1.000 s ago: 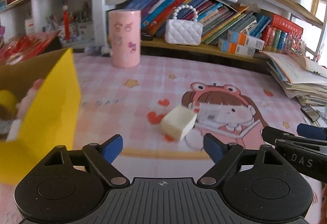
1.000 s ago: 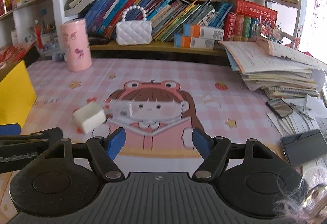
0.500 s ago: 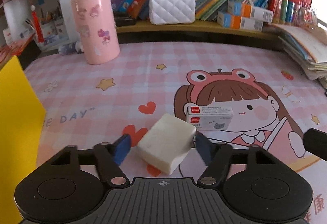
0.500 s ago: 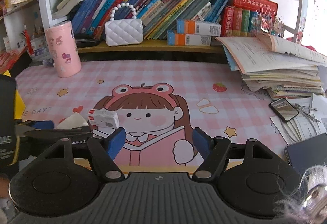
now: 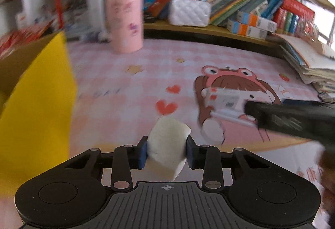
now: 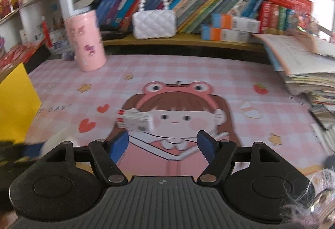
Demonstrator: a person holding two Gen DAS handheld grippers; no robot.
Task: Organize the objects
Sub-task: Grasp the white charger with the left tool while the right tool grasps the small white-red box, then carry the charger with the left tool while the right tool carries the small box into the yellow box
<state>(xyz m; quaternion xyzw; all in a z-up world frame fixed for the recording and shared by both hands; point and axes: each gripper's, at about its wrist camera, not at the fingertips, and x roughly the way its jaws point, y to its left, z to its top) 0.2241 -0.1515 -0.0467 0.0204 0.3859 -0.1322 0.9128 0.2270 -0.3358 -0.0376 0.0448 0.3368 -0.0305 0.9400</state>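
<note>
While both views are smeared by blur, the left gripper [image 5: 166,150] is closing, its blue pads pressing a cream block [image 5: 168,148] above the pink mat [image 5: 146,74]. The right gripper [image 6: 163,145] hangs agape and empty behind a small white box [image 6: 135,122]. A yellow box [image 5: 35,107] is cut off at left.

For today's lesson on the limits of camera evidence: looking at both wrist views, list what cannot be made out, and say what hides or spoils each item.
- Yellow box, left wrist view: its inside is cut off by the left edge.
- Small white box, both views: label too blurred to read; the right gripper covers its end in the left view.
- White block: left gripper closing on it; its underside is hidden.
- Book spines: too small and blurred to read.
</note>
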